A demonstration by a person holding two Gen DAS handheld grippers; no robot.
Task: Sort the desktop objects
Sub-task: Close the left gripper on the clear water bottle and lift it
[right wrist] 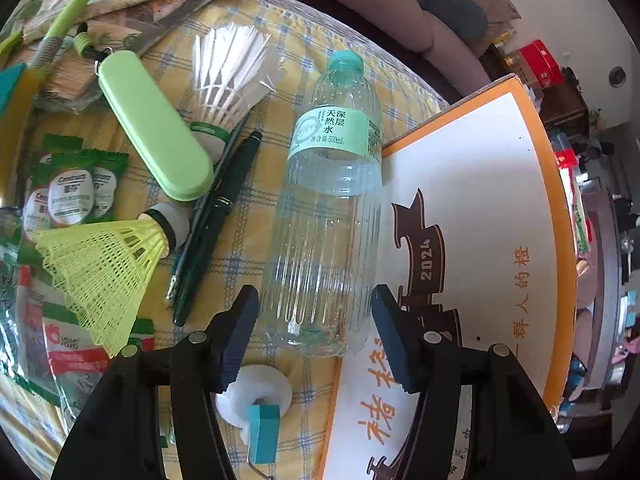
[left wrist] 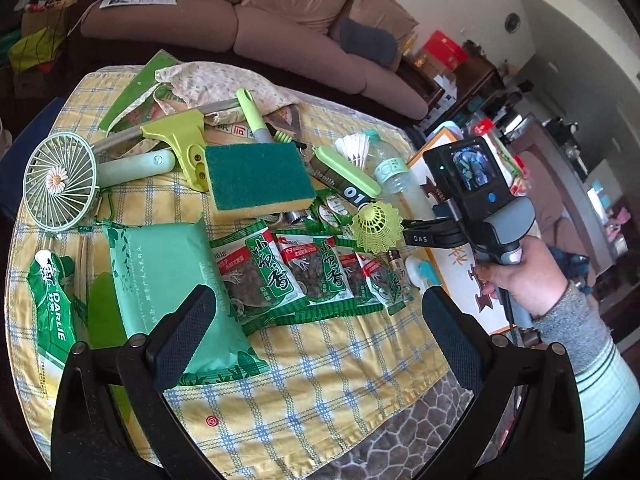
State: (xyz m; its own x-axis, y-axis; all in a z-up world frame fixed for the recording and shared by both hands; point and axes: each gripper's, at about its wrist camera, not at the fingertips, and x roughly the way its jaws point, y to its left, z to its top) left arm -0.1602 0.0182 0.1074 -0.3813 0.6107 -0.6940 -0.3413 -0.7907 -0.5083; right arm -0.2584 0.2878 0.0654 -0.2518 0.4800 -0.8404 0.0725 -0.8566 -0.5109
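The right tongs (right wrist: pixel 316 340) straddle a clear water bottle (right wrist: pixel 328 216) on the table (right wrist: pixel 248 248), apparently not yet gripping; the left tongs (left wrist: pixel 316 344) gape empty.

Left wrist view looks obliquely down across the whole table (left wrist: pixel 320 360). Right wrist view looks steeply down, close over the bottle (right wrist: pixel 328 220). Both views show the yellow shuttlecock (left wrist: pixel 376 226).
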